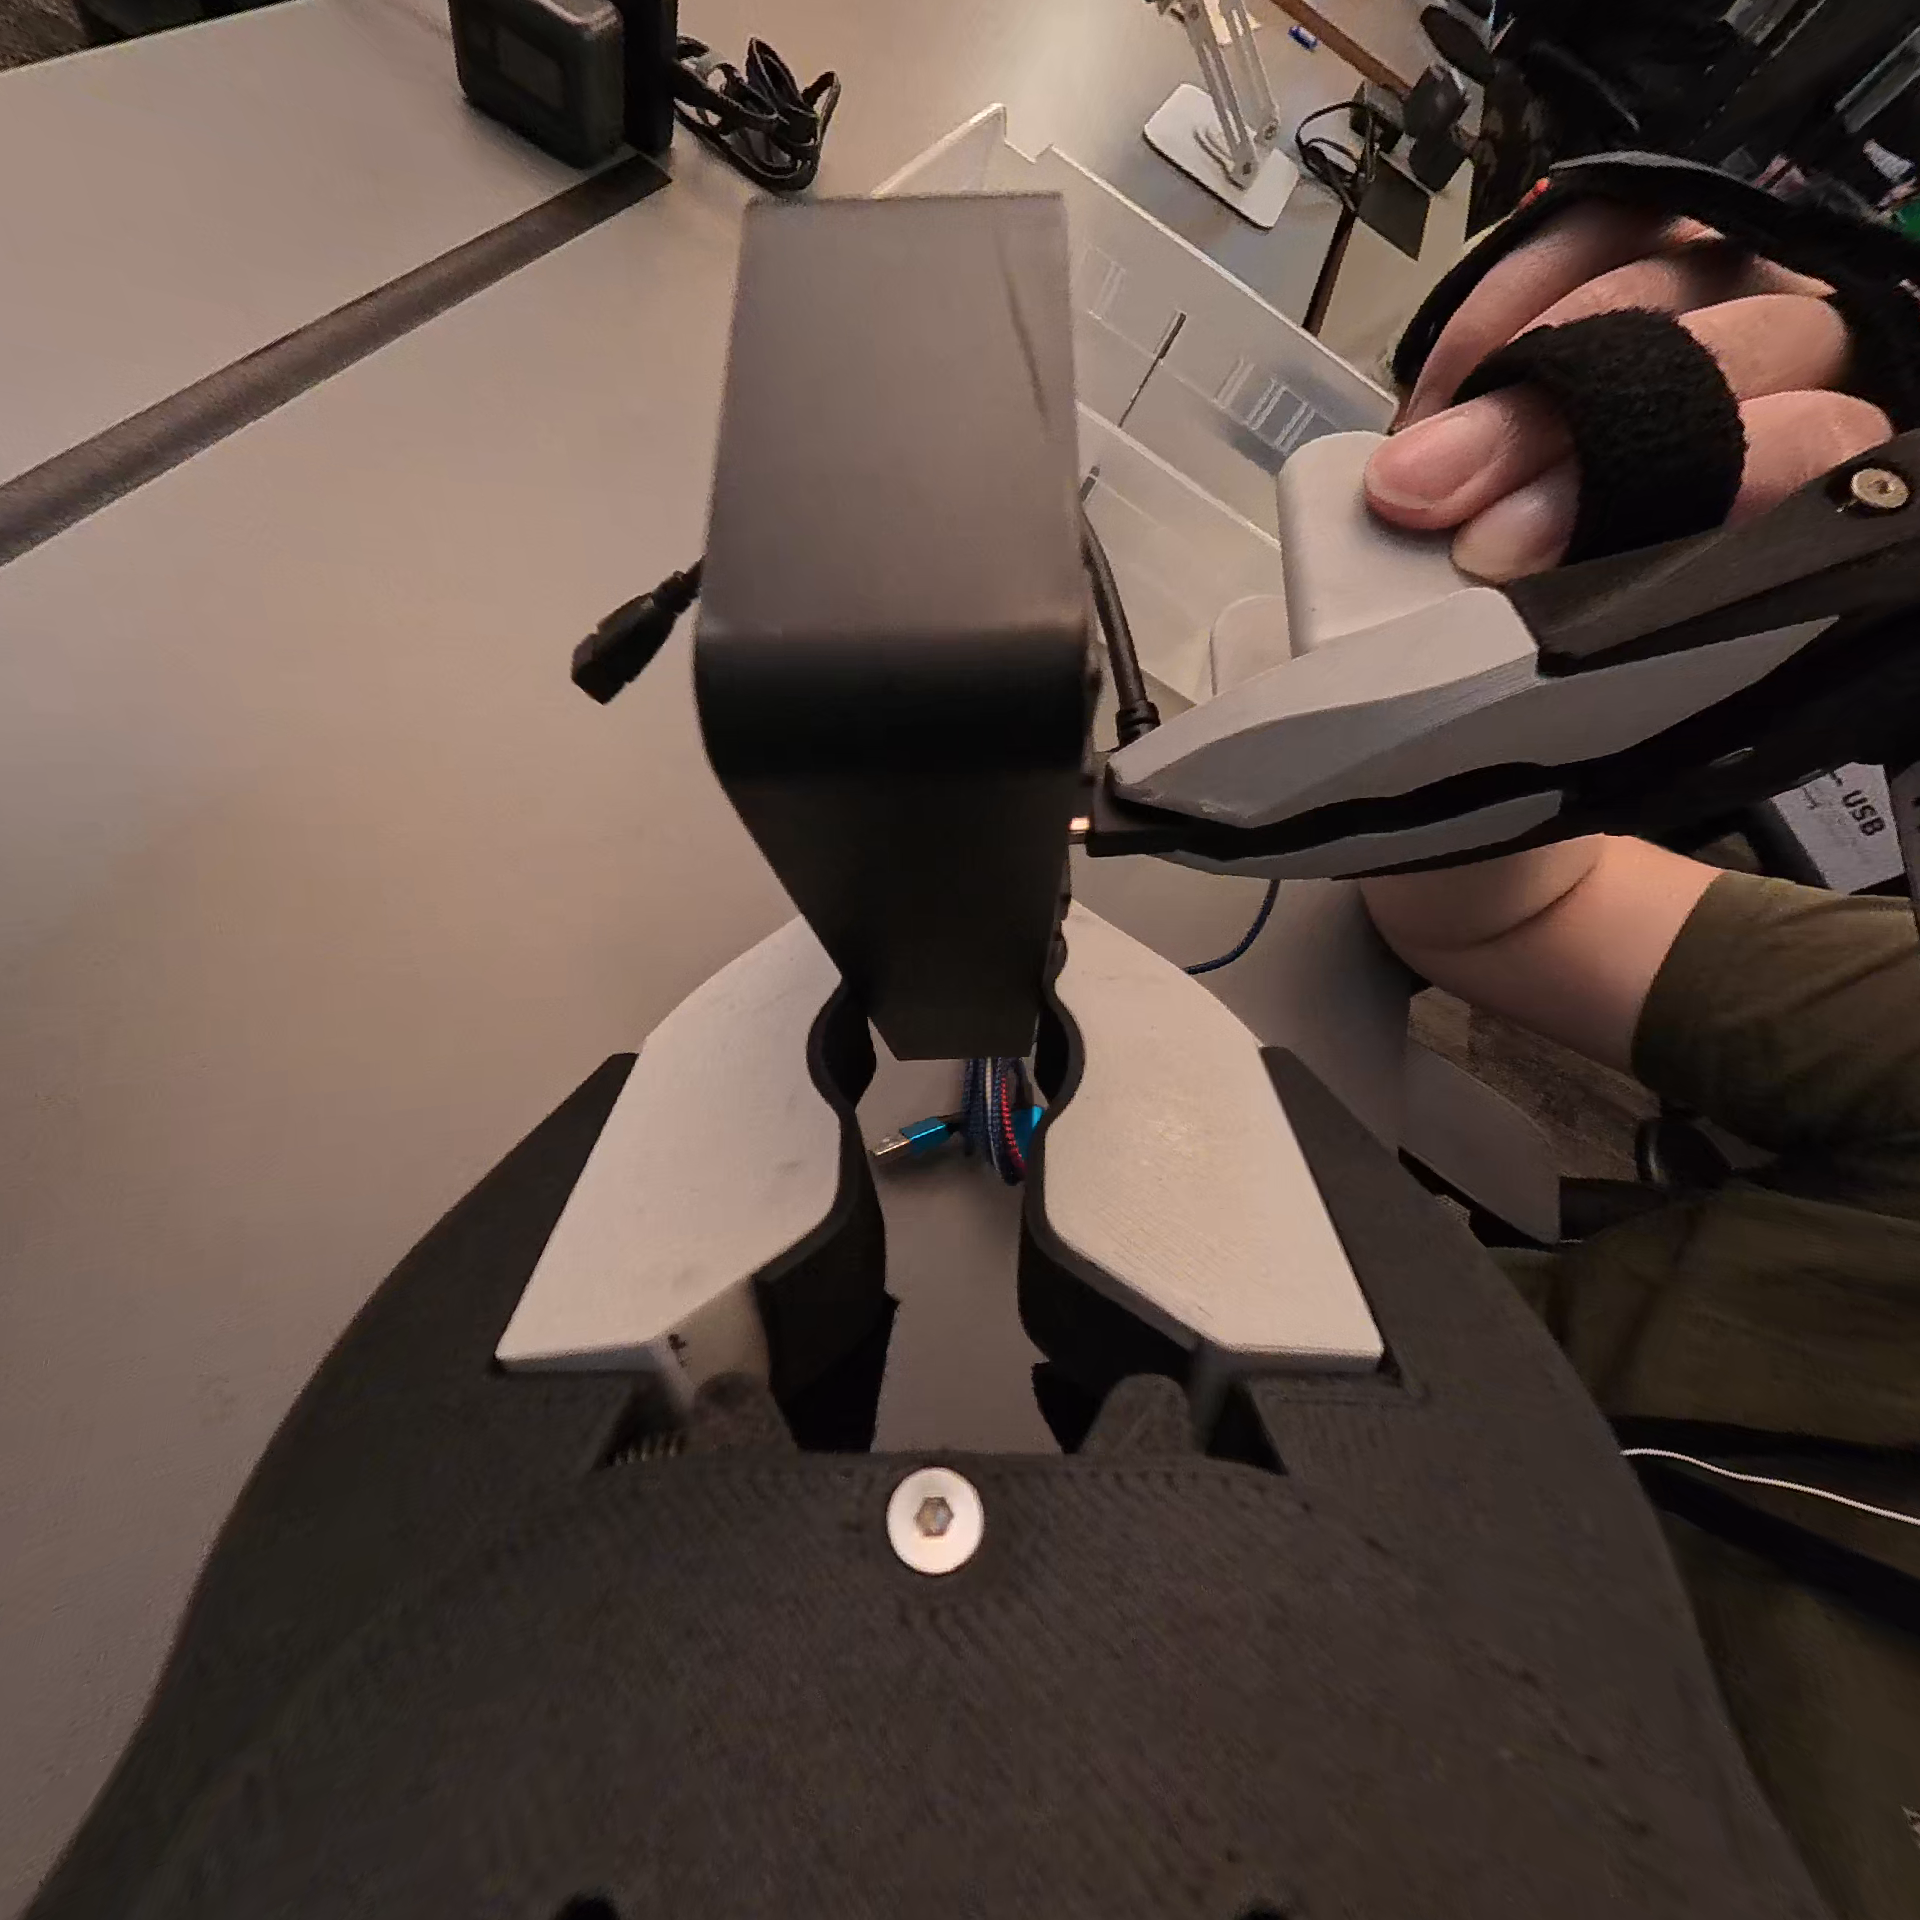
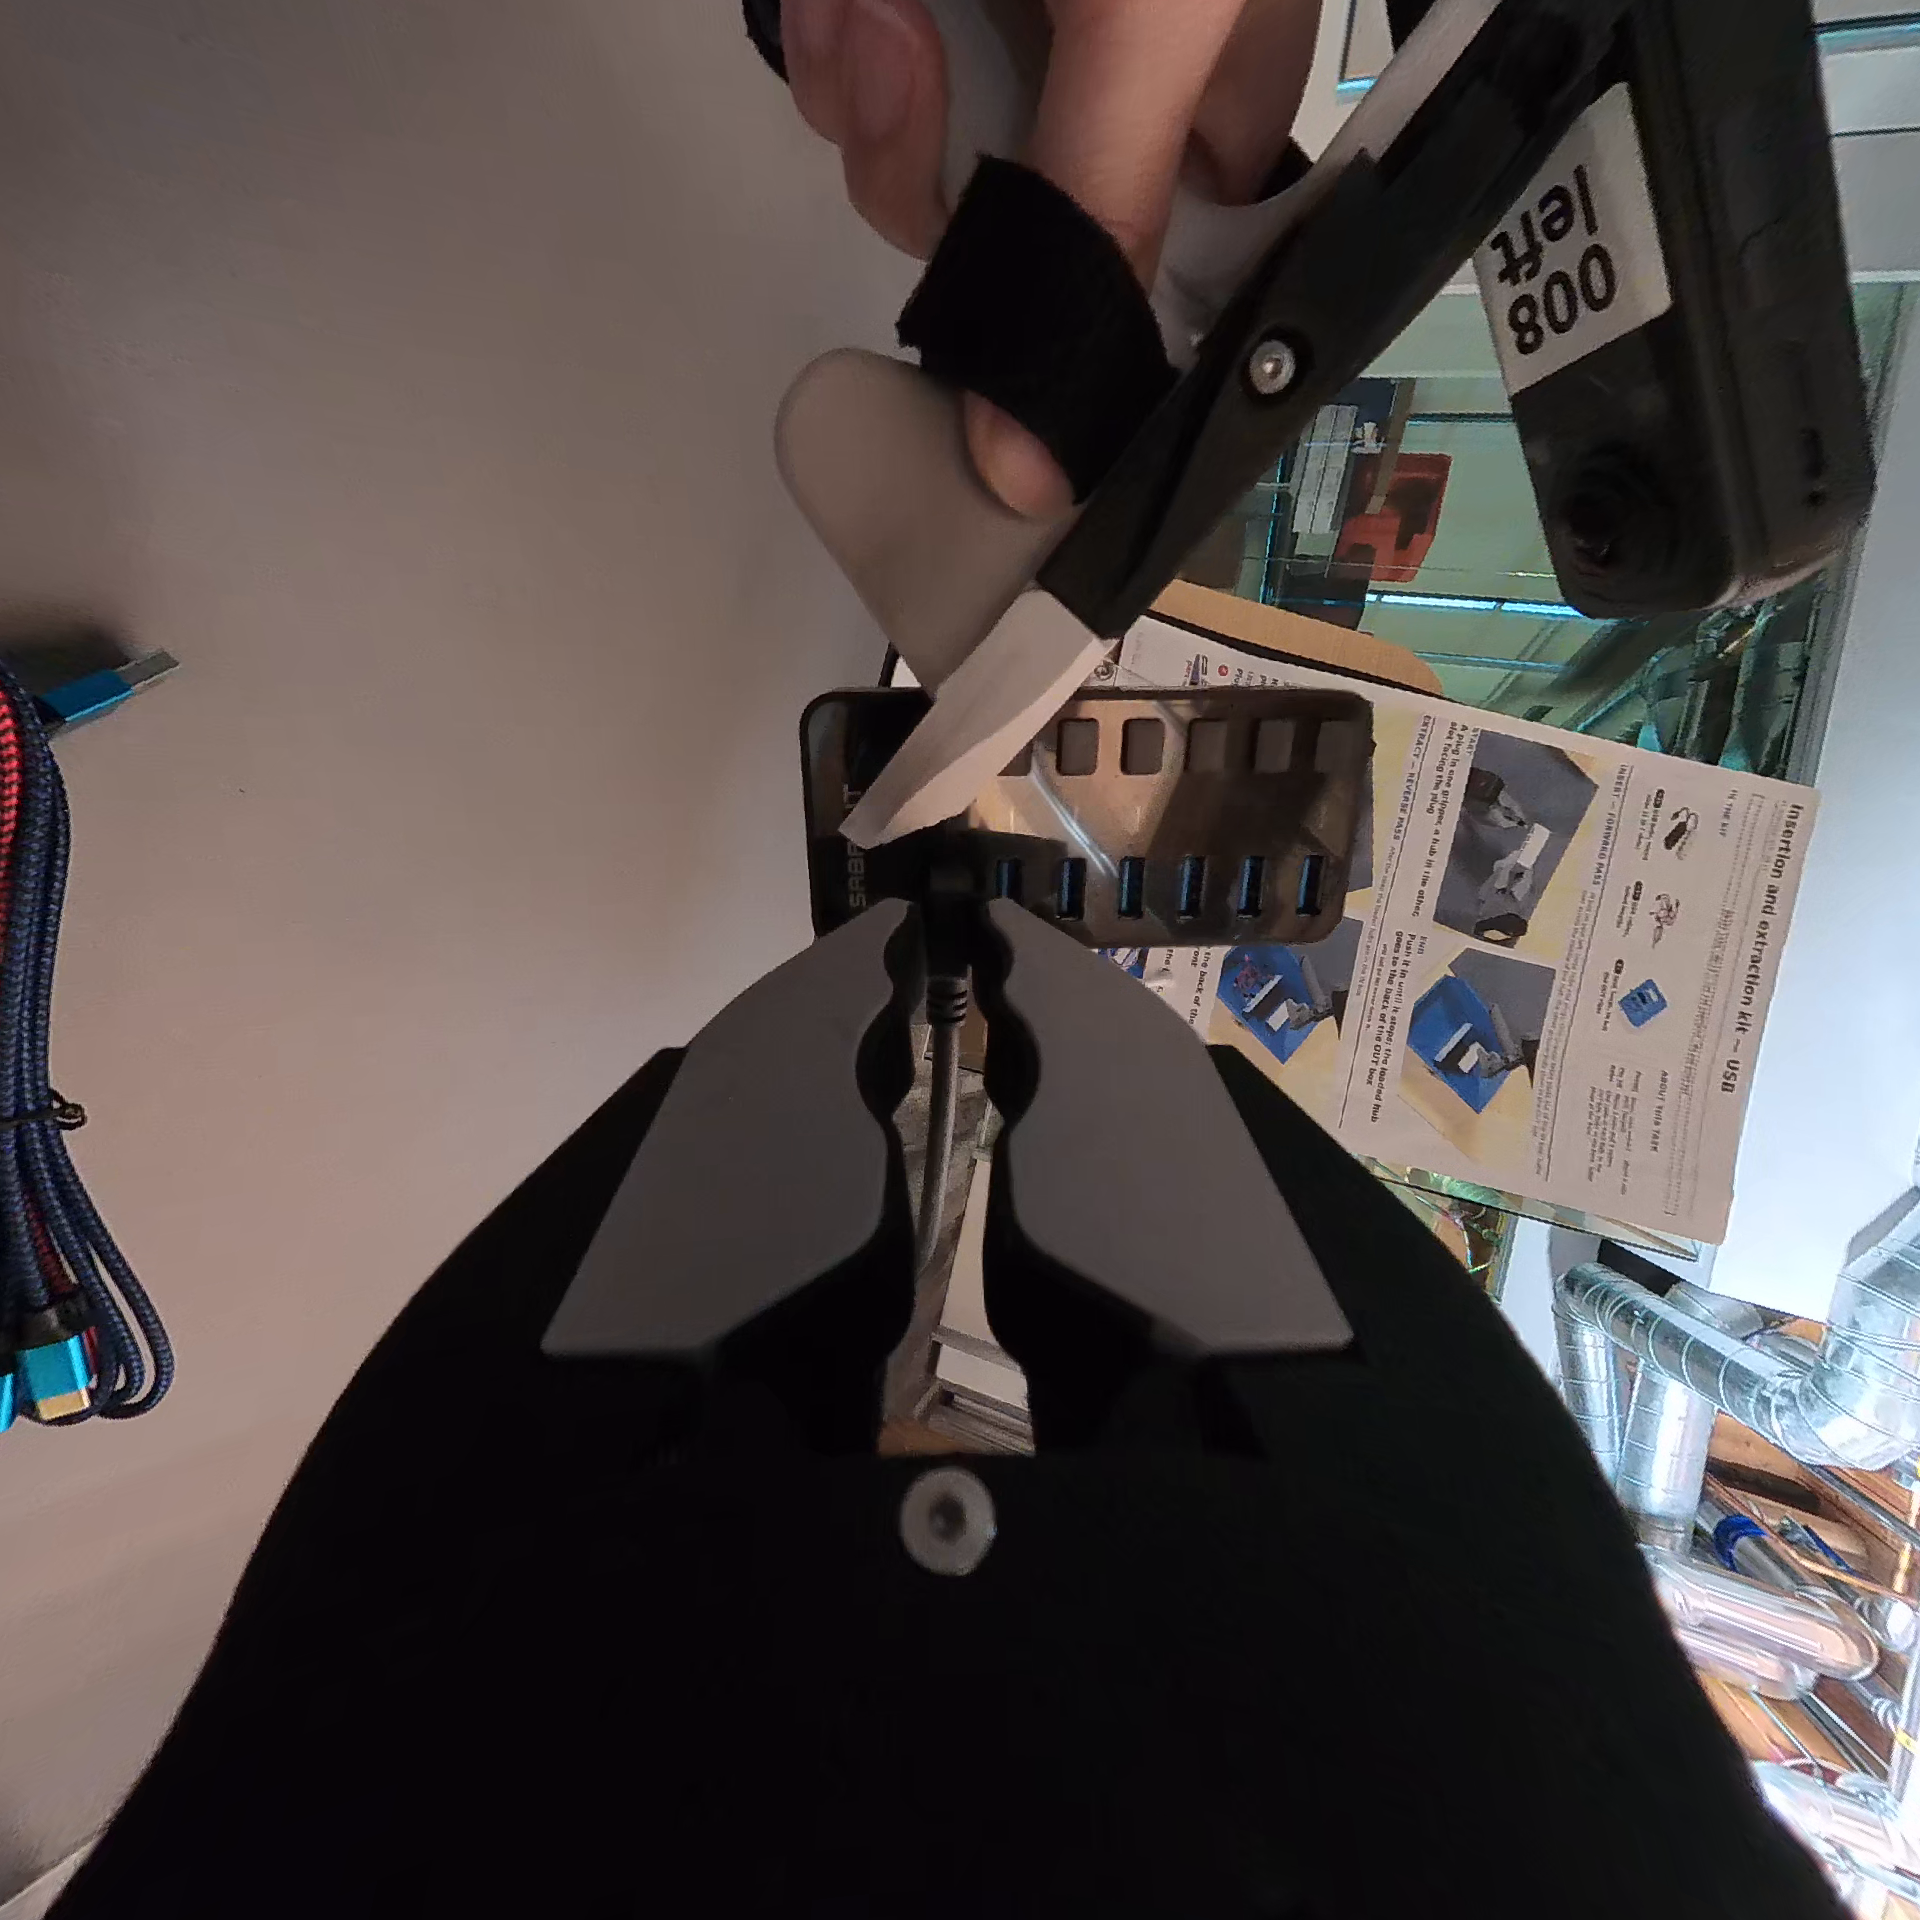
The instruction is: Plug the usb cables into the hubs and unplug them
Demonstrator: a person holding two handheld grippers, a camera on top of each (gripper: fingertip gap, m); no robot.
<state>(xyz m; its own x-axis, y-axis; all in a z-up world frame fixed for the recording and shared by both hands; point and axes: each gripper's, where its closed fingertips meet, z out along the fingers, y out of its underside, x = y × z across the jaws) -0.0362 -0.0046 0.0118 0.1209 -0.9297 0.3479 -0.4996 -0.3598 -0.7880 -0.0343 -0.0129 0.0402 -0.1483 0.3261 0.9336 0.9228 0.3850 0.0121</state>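
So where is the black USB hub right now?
The black rectangular USB hub is held off the grey table, clamped at its lower end by the left tool. The right tool meets its right edge, gripping a black plug.

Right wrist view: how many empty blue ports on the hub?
6 empty blue USB ports, one row along the lower edge of the glossy black rectangular hub, right of the black cable plug in the right tool. Others may hide behind that plug.
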